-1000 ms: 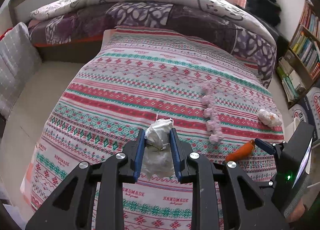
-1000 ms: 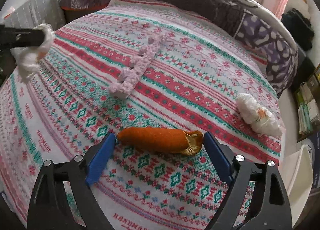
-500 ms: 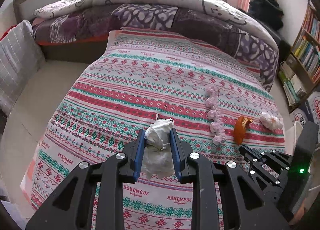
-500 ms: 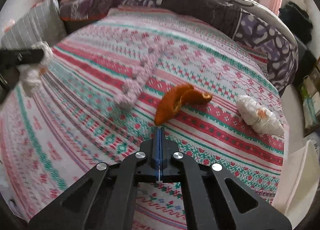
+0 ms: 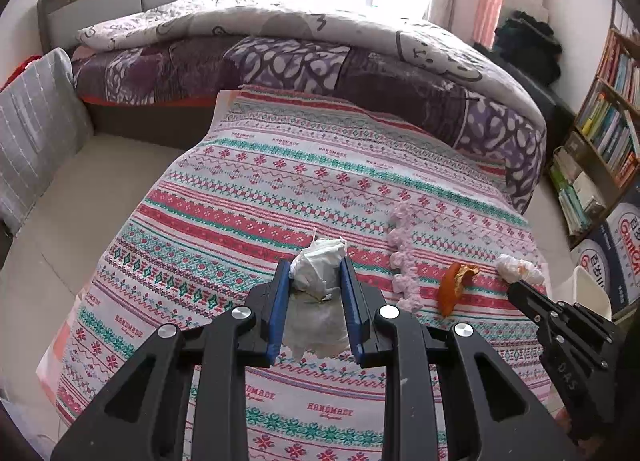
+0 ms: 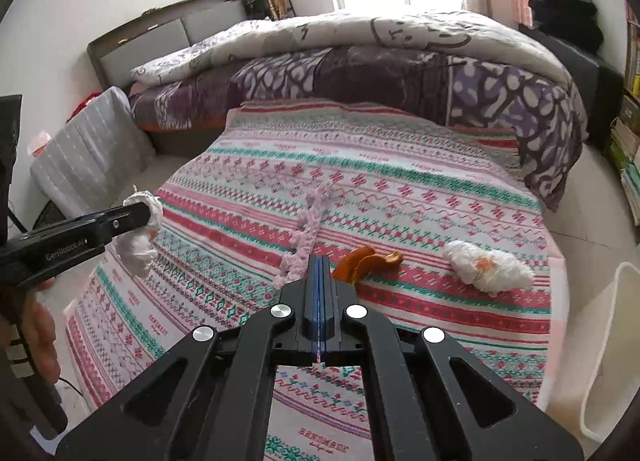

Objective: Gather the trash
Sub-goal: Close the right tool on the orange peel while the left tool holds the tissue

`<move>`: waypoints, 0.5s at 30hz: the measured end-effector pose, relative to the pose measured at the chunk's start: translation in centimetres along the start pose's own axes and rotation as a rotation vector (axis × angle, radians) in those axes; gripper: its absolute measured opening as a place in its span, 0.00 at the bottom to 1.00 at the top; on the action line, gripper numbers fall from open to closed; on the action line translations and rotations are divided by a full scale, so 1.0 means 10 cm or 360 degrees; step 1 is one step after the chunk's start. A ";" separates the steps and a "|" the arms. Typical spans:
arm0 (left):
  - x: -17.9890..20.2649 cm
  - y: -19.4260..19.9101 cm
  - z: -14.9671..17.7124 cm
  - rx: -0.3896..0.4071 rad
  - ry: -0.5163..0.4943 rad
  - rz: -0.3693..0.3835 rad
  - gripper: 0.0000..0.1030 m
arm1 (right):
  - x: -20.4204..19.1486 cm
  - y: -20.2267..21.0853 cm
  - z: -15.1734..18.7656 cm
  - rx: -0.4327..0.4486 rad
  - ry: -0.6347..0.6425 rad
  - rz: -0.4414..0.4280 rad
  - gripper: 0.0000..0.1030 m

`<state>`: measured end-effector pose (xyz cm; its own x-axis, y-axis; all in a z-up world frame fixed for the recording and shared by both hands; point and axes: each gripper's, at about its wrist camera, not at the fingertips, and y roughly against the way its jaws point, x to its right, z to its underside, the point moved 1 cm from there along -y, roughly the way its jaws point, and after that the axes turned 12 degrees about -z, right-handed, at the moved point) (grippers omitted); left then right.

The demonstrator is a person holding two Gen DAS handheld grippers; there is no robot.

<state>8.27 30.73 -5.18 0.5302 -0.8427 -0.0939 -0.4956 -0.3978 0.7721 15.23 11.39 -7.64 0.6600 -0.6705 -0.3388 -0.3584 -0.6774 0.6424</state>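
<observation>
My left gripper [image 5: 315, 261] is shut on a crumpled white tissue [image 5: 320, 257] and holds it above the striped bedspread [image 5: 280, 181]. The right wrist view shows the same tissue [image 6: 138, 249] hanging from the left gripper [image 6: 140, 217]. My right gripper [image 6: 319, 259] is shut with nothing between its pads. A curled orange peel [image 6: 360, 261] lies on the bed just beyond and right of its tip, not held. In the left wrist view the peel [image 5: 450, 287] sits apart from the right gripper [image 5: 516, 289]. A second white tissue wad [image 6: 486, 265] lies further right.
A pink crochet strip [image 6: 308, 229] lies along the bedspread left of the peel. A white bin [image 6: 616, 341] stands at the bed's right edge. A purple and white duvet [image 5: 320, 61] is piled at the far end. A bookshelf [image 5: 608, 133] stands right, a grey cushion [image 5: 36, 133] left.
The right gripper went from wide open around the peel to fully shut without it, then rose and drew back. The peel curled up and shifted on the bed. The left gripper lifted slightly with its tissue.
</observation>
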 end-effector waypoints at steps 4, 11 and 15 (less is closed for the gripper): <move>0.03 0.02 0.01 0.0001 0.0004 0.0006 0.25 | 0.15 -0.07 0.03 -0.0020 -0.0062 0.0089 0.05; -0.03 -0.01 0.02 -0.0005 -0.0003 -0.0005 0.25 | 0.32 -0.50 0.14 -0.0101 -0.0142 0.0273 0.56; -0.08 -0.08 0.02 -0.0029 0.0011 -0.0017 0.25 | 0.35 -0.74 0.12 -0.0098 -0.0218 0.0356 0.59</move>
<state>8.10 31.69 -5.84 0.5400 -0.8359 -0.0980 -0.4772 -0.4000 0.7825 19.39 13.70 -14.40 0.4716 -0.8392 -0.2710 -0.4419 -0.4908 0.7509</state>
